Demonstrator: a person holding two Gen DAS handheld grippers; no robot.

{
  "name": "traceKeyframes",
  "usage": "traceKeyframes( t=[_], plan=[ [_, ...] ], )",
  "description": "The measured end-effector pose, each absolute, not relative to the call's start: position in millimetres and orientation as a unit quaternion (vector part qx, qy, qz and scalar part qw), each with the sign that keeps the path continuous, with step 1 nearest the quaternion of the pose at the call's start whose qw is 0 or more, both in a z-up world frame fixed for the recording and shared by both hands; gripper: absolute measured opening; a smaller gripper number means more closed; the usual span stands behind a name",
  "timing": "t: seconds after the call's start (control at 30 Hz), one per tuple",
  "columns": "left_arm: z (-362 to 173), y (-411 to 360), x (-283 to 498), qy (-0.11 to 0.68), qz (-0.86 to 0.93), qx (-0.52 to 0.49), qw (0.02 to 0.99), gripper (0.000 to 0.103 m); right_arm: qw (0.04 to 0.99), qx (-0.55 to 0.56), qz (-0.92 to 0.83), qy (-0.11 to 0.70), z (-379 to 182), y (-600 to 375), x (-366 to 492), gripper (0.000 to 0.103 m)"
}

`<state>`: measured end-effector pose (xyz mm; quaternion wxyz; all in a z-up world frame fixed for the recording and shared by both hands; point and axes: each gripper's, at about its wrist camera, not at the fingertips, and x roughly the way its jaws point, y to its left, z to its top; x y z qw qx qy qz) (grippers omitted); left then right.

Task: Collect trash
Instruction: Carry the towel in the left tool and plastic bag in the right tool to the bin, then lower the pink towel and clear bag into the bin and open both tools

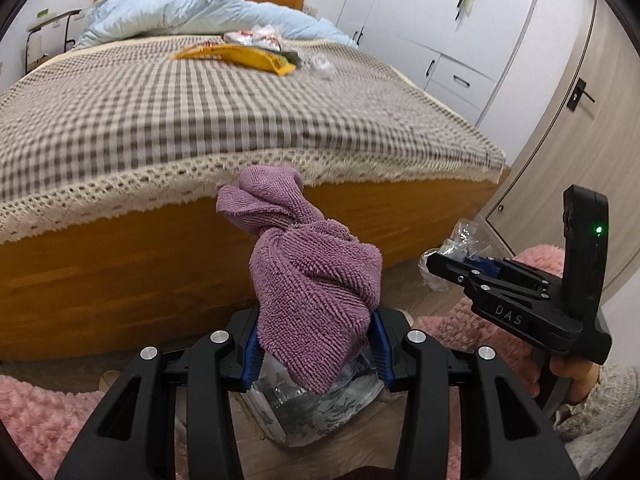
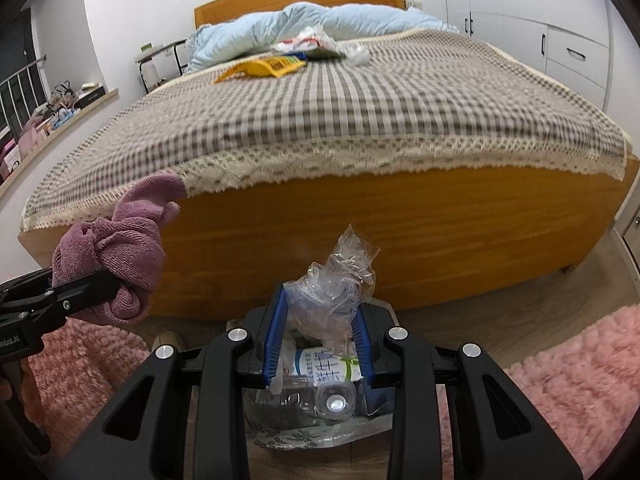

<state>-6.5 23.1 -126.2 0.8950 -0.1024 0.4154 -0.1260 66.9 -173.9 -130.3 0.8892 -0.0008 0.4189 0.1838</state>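
Observation:
My left gripper (image 1: 316,344) is shut on a bunched purple cloth (image 1: 312,276), held in front of the bed's wooden footboard; it also shows in the right wrist view (image 2: 116,256). My right gripper (image 2: 320,332) is shut on a crumpled clear plastic wrapper (image 2: 336,284), seen in the left wrist view (image 1: 460,248) too. Below both grippers a trash bag (image 2: 312,412) on the floor holds a carton and a clear bottle. On the bed lie a yellow snack packet (image 1: 248,56), a red-and-white wrapper (image 1: 256,36) and a clear plastic scrap (image 1: 320,66).
The bed (image 1: 200,120) with a checked cover fills the middle; a blue duvet (image 1: 180,12) lies at its head. Pink fluffy rugs (image 2: 576,380) lie on the wooden floor. White wardrobes (image 1: 440,20) and a door (image 1: 580,120) stand to the right.

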Motion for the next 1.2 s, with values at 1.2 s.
traceKeyframes(
  t=[1.2],
  plan=[
    [-230.3, 16.2, 41.9, 0.525, -0.104, -0.126, 0.835, 0.042, 0.848, -0.005, 0.139, 0.511, -201.7, -168.0, 93.2, 0.031]
  ],
)
